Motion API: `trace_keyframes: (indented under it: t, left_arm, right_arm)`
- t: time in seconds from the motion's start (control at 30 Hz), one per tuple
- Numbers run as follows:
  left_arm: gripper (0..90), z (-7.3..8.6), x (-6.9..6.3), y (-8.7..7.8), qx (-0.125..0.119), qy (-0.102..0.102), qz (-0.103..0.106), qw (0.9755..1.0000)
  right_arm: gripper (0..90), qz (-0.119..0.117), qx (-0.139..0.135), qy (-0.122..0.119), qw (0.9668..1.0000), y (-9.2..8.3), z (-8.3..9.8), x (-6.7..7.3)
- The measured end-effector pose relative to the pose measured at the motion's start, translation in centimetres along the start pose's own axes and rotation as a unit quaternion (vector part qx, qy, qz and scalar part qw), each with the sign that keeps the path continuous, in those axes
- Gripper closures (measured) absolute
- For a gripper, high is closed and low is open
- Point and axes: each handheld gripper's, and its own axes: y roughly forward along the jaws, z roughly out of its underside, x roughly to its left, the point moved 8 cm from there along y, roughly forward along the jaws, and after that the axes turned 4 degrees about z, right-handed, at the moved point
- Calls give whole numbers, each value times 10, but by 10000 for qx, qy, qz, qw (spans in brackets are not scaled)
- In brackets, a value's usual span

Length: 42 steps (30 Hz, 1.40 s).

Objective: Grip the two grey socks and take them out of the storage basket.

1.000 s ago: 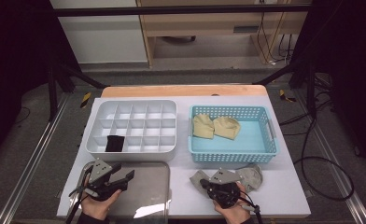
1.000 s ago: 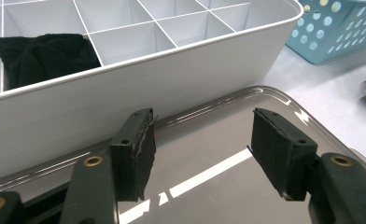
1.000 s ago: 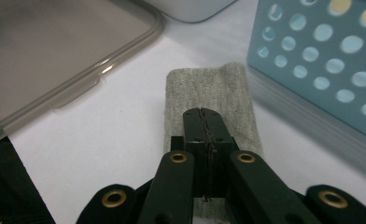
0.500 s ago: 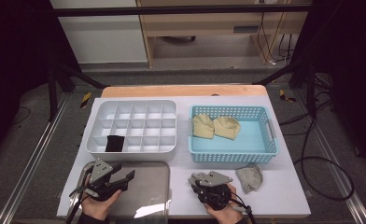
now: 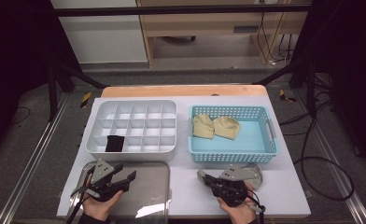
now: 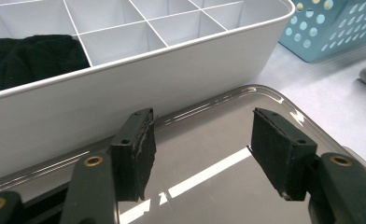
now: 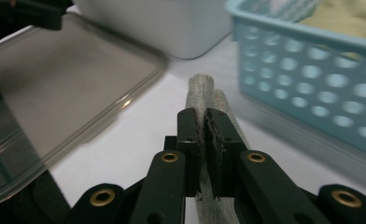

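Two hand-held grippers: both worked at the near edge of the counter [image 5: 284, 196], one in each of the person's hands.
Right hand-held gripper [image 7: 205, 122]: its jaws had just been closing and were pinched on a grey sock [image 7: 200, 88], a fold of the cloth squeezed between the pads.
Left hand-held gripper [image 6: 197, 151]: jaws stood wide apart with nothing between them, poised over the clear lid [image 6: 228, 140] near the counter's near left corner.
Grey sock, place: it lay on the counter near the near edge, just in front of the blue basket [image 5: 232, 156] and right of the clear lid.
Grey sock, handling: judged light, soft and limp; it would sag and trail from wherever it was pinched, with little risk of slipping or damage.
Grey sock, hold: a pinch across a doubled fold, as shown, seemed soundest; a single layer at the tip might let the rest unroll.
White divided tray [image 5: 132, 126]: it sat toward the left edge, a black sock [image 5: 115, 143] in one near compartment.
Blue basket: two beige socks [image 5: 216, 127] lay inside it.
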Motion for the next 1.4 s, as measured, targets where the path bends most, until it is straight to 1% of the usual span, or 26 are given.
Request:
trace_keyframes:
  t: [0.03,0.1,0.17,0.2,0.3,0.37,0.47,0.57,0.63,0.7,0.8,0.9,1.0,1.07,1.1,1.17,1.23,1.3,1.33,1.4]
  left_arm:
    - [390,0,-1,1,4,1,7,10000]
    - [390,0,-2,1,8,5,20,10000]
    - [390,0,-3,2,16,15,39,10000]
    - [390,0,-4,2,23,19,46,10000]
    - [390,0,-7,3,46,22,72,10000]
    - [390,-1,-9,4,43,-3,123,9999]
    - [390,-4,-15,5,35,36,189,9998]
    - [390,-7,-22,7,32,102,246,9996]
    - [390,-8,-27,8,42,147,274,9995]
    - [390,-10,-32,10,55,205,322,9993]
    - [390,-11,-40,13,96,308,373,9988]
    - [390,-13,-50,18,157,405,436,9981]
    - [389,-14,-58,24,212,435,479,9977]
    - [388,-15,-64,30,253,439,523,9973]
    - [388,-16,-68,34,298,475,526,9970]
    - [387,-18,-73,39,331,530,551,9965]
    - [385,-22,-79,43,333,525,602,9962]
    - [383,-26,-84,47,317,571,620,9959]
    - [383,-27,-86,49,301,551,660,9958]
    - [378,-30,-91,53,326,611,656,9954]
  right_arm:
    - [842,12,-5,93,10000,-1,0,-4]
    - [837,75,-55,302,9995,-4,2,-16]
    - [829,253,-34,440,9987,-5,5,-29]
    - [828,346,-13,471,9983,-6,7,-36]
    - [821,612,44,522,9967,-7,12,-53]
    - [819,739,57,523,9959,-7,15,-62]
    - [804,852,146,540,9948,-4,21,-74]
    - [777,913,160,513,9944,-3,23,-79]
    - [766,909,117,490,9946,-5,21,-80]
    - [755,913,47,410,9950,-8,19,-80]
    - [734,875,-83,312,9956,-14,15,-76]
    - [709,848,-159,249,9960,-20,13,-73]
    - [661,739,-192,133,9970,-23,13,-66]
    - [636,638,-235,86,9977,-22,13,-60]
    - [624,591,-225,49,9980,-21,13,-58]
    - [604,528,-154,-20,9985,-17,15,-54]
    - [593,515,-85,-93,9986,-11,18,-52]
    - [605,556,-2,-218,9982,-4,21,-51]
    - [640,605,57,-248,9978,-1,23,-52]
    - [713,623,157,-204,9977,2,27,-53]
